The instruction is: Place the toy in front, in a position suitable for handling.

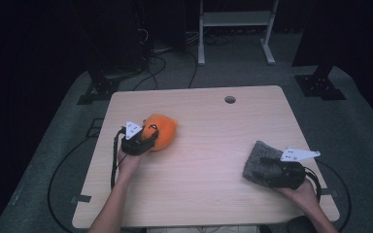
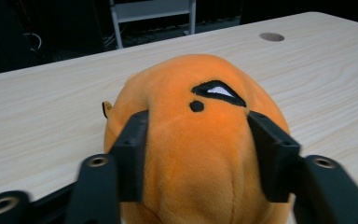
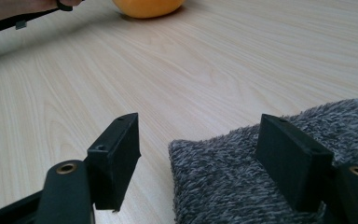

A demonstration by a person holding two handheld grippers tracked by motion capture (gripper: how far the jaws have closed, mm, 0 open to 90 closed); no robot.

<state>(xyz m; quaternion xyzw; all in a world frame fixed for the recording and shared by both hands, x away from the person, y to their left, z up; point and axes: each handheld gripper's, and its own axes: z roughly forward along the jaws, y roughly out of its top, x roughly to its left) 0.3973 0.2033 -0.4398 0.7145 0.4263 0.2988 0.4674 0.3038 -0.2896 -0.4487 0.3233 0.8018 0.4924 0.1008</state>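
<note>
An orange plush toy (image 1: 162,130) with a black-and-white eye lies on the left part of the wooden table (image 1: 209,194). My left gripper (image 1: 147,137) is shut on it: in the left gripper view both pads (image 2: 133,149) press into the sides of the plush (image 2: 200,154). At the right, a grey fuzzy cloth (image 1: 257,159) lies flat. My right gripper (image 1: 271,170) stands open over its near edge. In the right gripper view one jaw hangs over the cloth (image 3: 233,186) and the other over bare wood.
A round cable hole (image 1: 229,99) sits near the table's far edge. A white metal stand (image 1: 235,19) and cables are on the floor behind. In the right gripper view the plush (image 3: 147,7) shows far off at the top.
</note>
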